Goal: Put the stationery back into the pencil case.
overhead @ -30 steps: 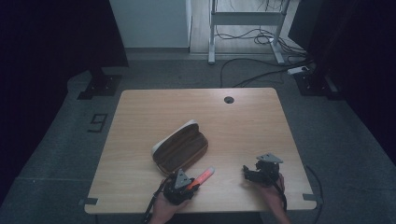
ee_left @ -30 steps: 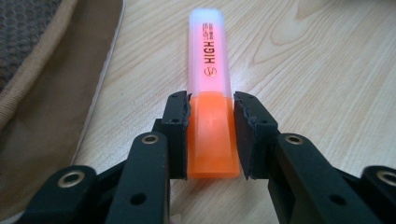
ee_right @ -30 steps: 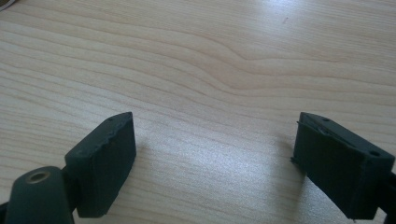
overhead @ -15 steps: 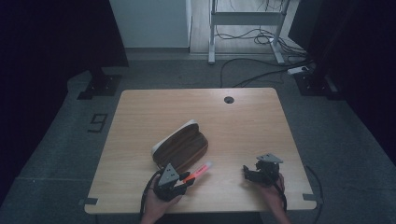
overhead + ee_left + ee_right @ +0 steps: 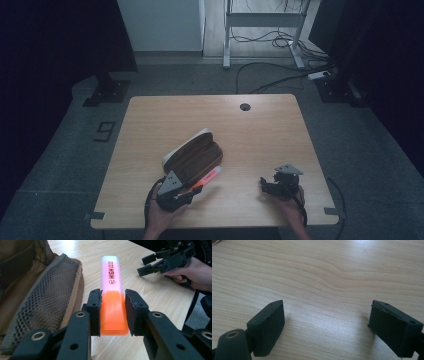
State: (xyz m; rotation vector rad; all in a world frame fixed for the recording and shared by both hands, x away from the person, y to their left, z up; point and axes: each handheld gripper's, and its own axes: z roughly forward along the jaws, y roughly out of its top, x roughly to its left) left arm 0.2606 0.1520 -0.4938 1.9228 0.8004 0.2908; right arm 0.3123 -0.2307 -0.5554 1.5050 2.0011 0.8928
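At the lower left of the high view, the left gripper [image 5: 192, 189] is seen in a hand [image 5: 159, 219] that comes up from the bottom edge, and an orange highlighter [image 5: 206, 180] is pinched between its jaws. The highlighter is angled up and to the right out of the gripper, its pale cap end lying just beside the lower edge of the brown pencil case [image 5: 194, 154], which sits a little left of the table's centre on the wooden table [image 5: 260, 130].

In the left gripper view the grip is shown close up: the highlighter [image 5: 113, 296] is clamped at its orange body, both pads pressed flat against its sides, with the whitish cap end pointing away toward the top of the frame. The left gripper [image 5: 113, 312] is held beside the pencil case [image 5: 42, 297], whose mesh pocket fills the left of the frame, just left of the highlighter.

Further right, at the lower right of the high view, the right gripper [image 5: 264, 184] is held low over the table in the other hand [image 5: 292, 212], well apart from the highlighter. In the right gripper view its jaws are spread wide [image 5: 327, 327], with bare wood grain between them and nothing gripped.
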